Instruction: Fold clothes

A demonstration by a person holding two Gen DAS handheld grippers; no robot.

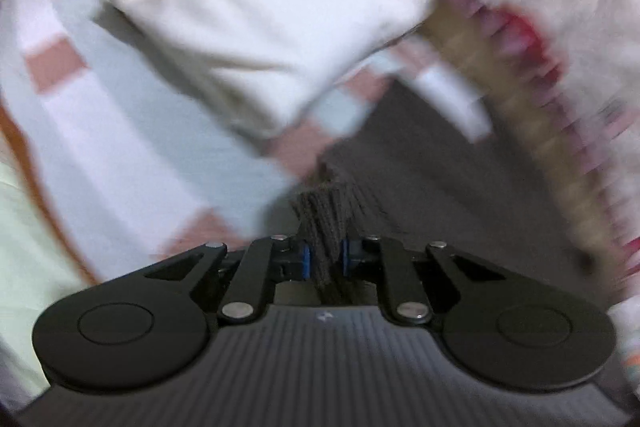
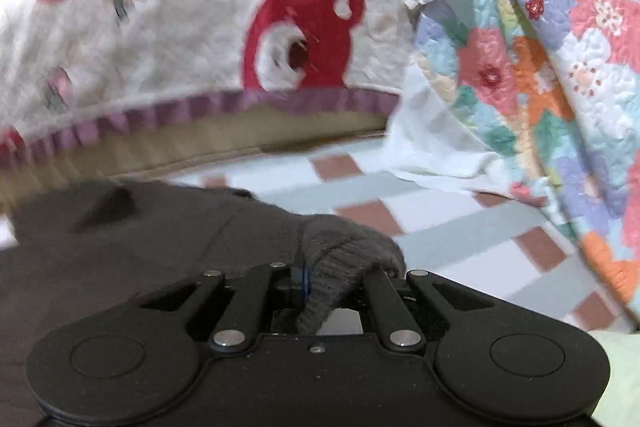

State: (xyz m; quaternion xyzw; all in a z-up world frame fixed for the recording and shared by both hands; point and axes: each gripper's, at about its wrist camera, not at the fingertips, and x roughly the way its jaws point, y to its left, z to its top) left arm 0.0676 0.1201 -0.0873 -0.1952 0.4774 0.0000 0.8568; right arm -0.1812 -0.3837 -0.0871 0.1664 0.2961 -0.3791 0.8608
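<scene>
A dark grey knitted garment [image 1: 420, 163] lies on a checked bed sheet [image 1: 120, 155]. My left gripper [image 1: 325, 259] is shut on a bunched ribbed edge of that garment, its blue pads [image 1: 305, 261] pressed against the knit. In the right wrist view the same dark grey garment [image 2: 132, 227] spreads to the left, and my right gripper [image 2: 340, 283] is shut on a rounded fold of it that covers the right finger. A folded white cloth [image 1: 260, 27] lies on the sheet beyond the left gripper.
A white pillow with red bear prints and a purple frill [image 2: 200, 27] lies along the far side. A flowered quilt [image 2: 540, 59] hangs at the right, with white fabric [image 2: 432, 143] beside it. A pale green sleeve [image 1: 24, 267] shows at the left edge.
</scene>
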